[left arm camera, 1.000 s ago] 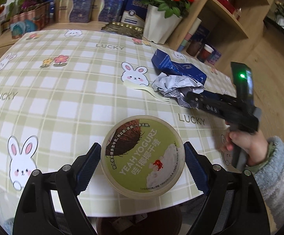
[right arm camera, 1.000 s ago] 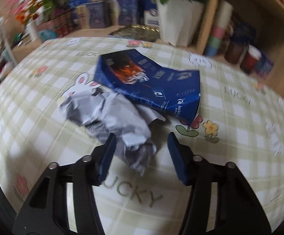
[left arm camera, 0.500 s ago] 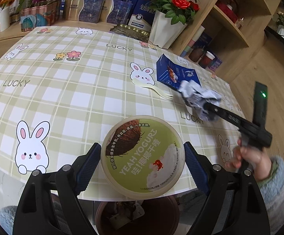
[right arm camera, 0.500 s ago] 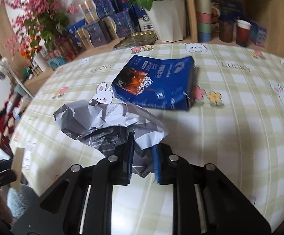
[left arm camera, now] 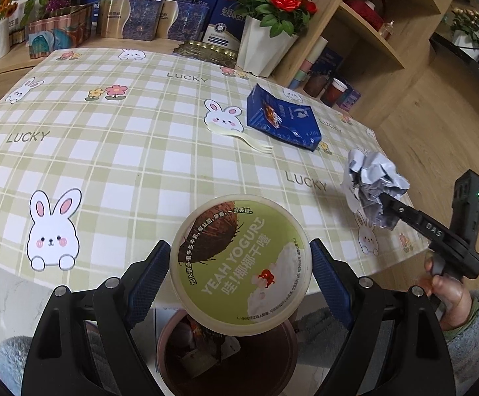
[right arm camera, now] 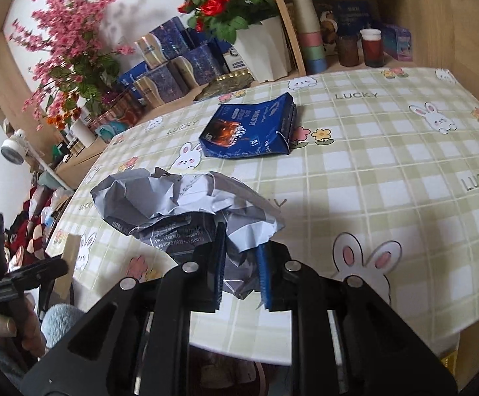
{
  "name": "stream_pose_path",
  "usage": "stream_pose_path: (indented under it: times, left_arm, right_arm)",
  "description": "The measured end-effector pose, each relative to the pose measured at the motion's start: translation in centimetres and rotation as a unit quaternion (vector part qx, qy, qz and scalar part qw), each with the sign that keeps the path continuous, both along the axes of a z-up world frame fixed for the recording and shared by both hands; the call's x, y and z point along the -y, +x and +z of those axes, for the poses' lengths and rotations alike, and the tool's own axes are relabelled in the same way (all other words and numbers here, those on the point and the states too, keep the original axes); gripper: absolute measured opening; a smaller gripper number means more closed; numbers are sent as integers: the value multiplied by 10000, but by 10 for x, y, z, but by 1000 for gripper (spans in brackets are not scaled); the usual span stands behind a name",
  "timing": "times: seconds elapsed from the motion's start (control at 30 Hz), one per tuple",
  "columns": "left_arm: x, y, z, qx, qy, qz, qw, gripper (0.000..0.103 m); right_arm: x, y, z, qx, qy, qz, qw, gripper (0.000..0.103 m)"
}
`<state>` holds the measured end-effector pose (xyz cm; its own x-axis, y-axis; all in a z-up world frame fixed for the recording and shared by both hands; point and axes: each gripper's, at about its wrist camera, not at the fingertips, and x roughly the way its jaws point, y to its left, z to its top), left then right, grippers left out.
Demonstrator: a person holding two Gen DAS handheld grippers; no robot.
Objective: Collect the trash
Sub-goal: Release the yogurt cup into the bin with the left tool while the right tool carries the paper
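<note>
You have four pieces of trash in view: one yogurt tub (left arm camera: 241, 265), one crumpled paper wad (right arm camera: 186, 204), one blue pouch (left arm camera: 280, 122) and one pale plastic fork (left arm camera: 239, 137). Your left gripper (left arm camera: 239, 277) has its jaws spread wide, clamped on the tub's sides, lid facing up, above a brown bin (left arm camera: 272, 356) at the bench (left arm camera: 107, 138) edge. Your right gripper (right arm camera: 239, 267), jaws nearly closed, pinches the wad aloft over the bench edge. The pouch lies flat, and the fork beside it points its tines toward the right edge.
</note>
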<state>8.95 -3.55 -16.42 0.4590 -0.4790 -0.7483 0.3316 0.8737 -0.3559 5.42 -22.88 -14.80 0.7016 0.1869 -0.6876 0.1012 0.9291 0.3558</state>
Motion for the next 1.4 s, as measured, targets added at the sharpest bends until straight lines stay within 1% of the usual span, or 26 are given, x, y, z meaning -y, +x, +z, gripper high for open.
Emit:
stream_pose_path:
  times: [0.17, 0.33, 0.4, 0.57, 0.7, 1.0, 1.13, 1.2, 1.27, 1.4]
  left_arm:
    - [4, -18, -7, -73, 52, -150, 9998, 83]
    - [10, -35, -25, -343, 162, -356, 9986, 83]
    - [11, -41, -36, -520, 191, -433, 9975, 83]
    - [8, -49, -69, -1234, 78, -467, 9912, 83]
    - [10, -52, -82, -1430, 124, -486, 9885, 83]
    - [15, -53, -86, -1510, 154, -576, 9867, 84]
    - [13, -53, -82, -1489, 63, -542, 9873, 85]
    - [11, -53, -81, -1467, 44, -509, 9879, 87]
    - [8, -53, -79, -1443, 45, -466, 9884, 88]
    - [-5, -50, -67, -1233, -26, -165, 9922, 88]
  right_arm:
    - [-7, -23, 13, 119, -53, 60, 9999, 20]
    - [-12, -44, 17, 169, 55, 8, 9998, 20]
    - [-15, -50, 16, 167, 64, 23, 9998, 20]
    - [-26, -61, 12, 96, 19, 115, 9999, 20]
    - [-35, -67, 6, 19, -3, 197, 9998, 20]
    - [-48, -69, 4, -18, -15, 365, 9993, 20]
    - [-50, -68, 4, -26, -10, 417, 9991, 20]
    - [-52, -68, 4, -34, 0, 445, 9990, 20]
    - [-54, -68, 4, -42, 4, 481, 9988, 20]
    - [-57, -69, 3, -67, 25, 559, 9984, 20]
